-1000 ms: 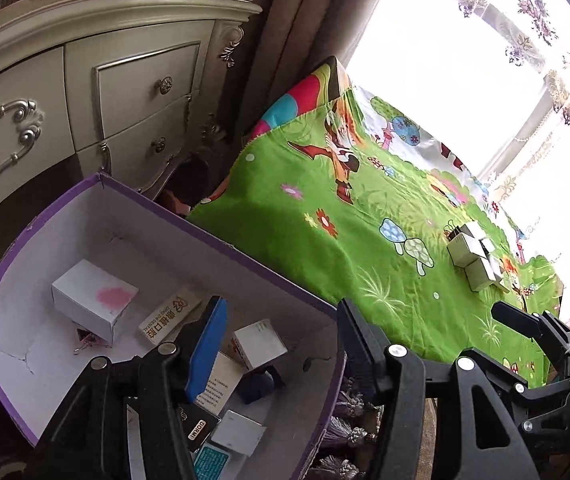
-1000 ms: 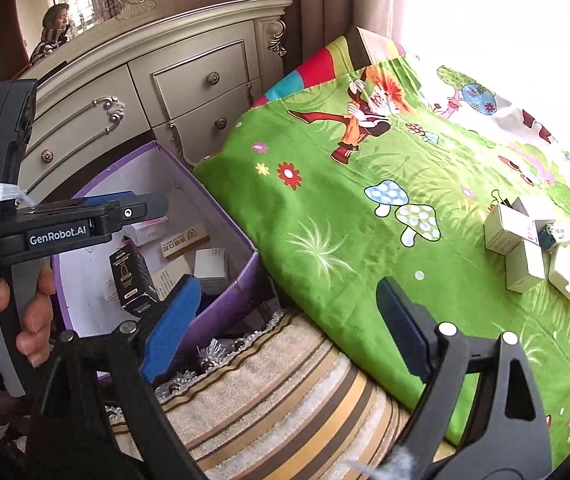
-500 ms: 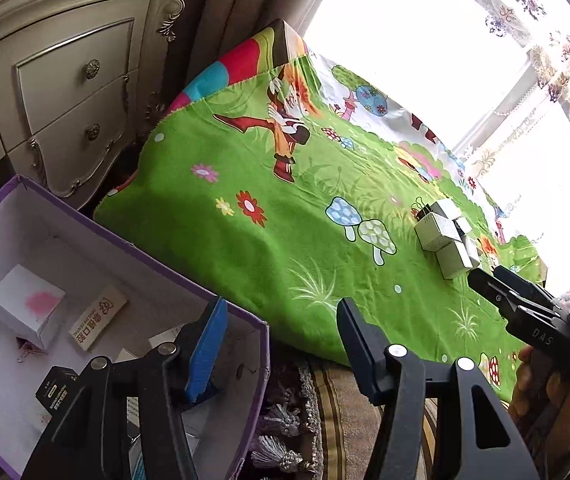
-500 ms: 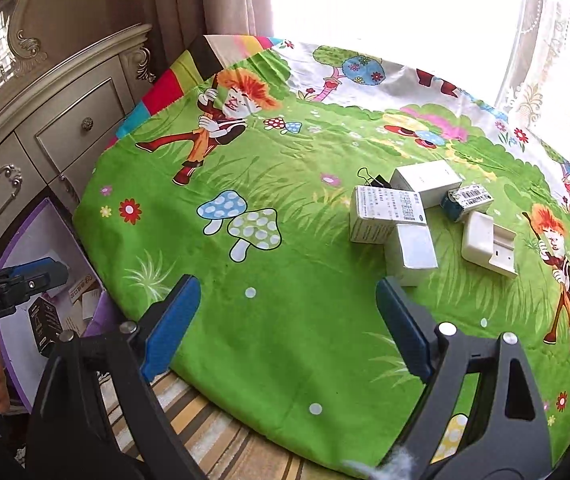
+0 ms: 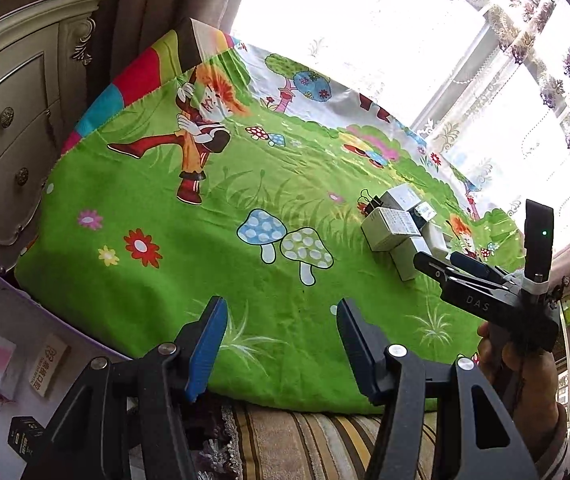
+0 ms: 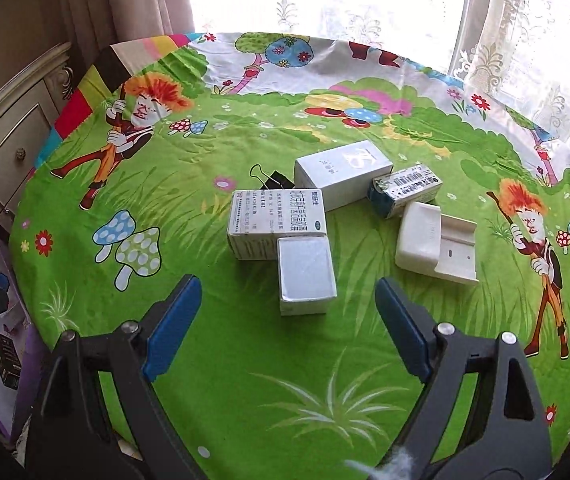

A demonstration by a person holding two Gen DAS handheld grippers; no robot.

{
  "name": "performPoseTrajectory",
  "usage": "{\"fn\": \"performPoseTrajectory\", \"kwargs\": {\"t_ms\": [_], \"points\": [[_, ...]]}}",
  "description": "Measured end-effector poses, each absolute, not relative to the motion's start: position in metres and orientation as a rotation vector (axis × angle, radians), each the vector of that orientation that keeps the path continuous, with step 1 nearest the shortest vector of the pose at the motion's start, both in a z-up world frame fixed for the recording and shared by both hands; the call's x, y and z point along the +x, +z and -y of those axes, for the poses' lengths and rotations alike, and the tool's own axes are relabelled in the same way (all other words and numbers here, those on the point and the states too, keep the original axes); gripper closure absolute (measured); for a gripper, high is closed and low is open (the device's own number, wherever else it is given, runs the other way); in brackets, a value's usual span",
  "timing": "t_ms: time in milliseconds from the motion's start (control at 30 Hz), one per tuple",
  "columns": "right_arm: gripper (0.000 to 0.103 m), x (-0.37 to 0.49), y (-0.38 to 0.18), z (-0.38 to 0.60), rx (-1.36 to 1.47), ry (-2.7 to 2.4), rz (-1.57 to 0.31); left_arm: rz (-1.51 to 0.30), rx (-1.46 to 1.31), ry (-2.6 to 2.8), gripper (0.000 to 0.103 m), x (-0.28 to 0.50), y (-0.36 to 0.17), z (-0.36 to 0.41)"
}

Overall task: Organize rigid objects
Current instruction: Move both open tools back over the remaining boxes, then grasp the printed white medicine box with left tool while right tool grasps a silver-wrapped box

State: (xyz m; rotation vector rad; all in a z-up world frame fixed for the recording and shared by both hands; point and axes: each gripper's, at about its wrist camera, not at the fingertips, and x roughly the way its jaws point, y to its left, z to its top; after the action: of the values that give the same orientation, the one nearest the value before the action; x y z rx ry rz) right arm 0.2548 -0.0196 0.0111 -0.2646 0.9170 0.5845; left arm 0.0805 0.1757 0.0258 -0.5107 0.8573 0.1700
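Observation:
Several small boxes lie clustered on the green cartoon cloth (image 6: 245,360): a plain white box (image 6: 306,276) nearest, a printed white box (image 6: 275,222) behind it, a silver-grey box (image 6: 341,172), a blue-labelled box (image 6: 405,192), a white plastic charger (image 6: 435,242) and a black binder clip (image 6: 271,178). My right gripper (image 6: 288,330) hovers just short of the plain white box, its jaws closing with nothing between them. My left gripper (image 5: 281,348) is open and empty over the cloth's near edge. The same cluster (image 5: 399,232) shows in the left wrist view.
A purple-rimmed cardboard box (image 5: 13,300) holding small packages sits at the lower left, below the table edge. A cream dresser (image 5: 9,128) stands at the left, curtains and a bright window behind. A striped rug (image 5: 305,440) lies below. A hand (image 5: 525,372) holds the right gripper.
Both grippers have swung right, away from the purple box and over the green cloth. The right gripper has drawn near the box cluster and its jaws have narrowed slightly.

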Motion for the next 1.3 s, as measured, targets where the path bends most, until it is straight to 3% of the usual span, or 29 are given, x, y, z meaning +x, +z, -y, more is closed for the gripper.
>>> {"fn": "performPoseTrajectory", "kwargs": {"t_ms": [300, 500, 733, 1300], "points": [[0.047, 0.269, -0.013, 0.017, -0.255, 0.584, -0.948, -0.882, -0.385, 0.092, 0.045, 0.129, 0.028, -0.147], [0.064, 0.275, -0.016, 0.024, -0.222, 0.576, -0.952, -0.892, -0.263, 0.031, 0.037, 0.170, 0.027, -0.130], [0.065, 0.277, -0.017, 0.038, -0.162, 0.544, -0.952, -0.882, -0.075, -0.067, 0.031, 0.217, 0.026, -0.102], [0.065, 0.287, -0.031, 0.069, -0.111, 0.390, -1.011, -0.964, 0.165, -0.231, 0.030, 0.287, -0.006, -0.062]]}}
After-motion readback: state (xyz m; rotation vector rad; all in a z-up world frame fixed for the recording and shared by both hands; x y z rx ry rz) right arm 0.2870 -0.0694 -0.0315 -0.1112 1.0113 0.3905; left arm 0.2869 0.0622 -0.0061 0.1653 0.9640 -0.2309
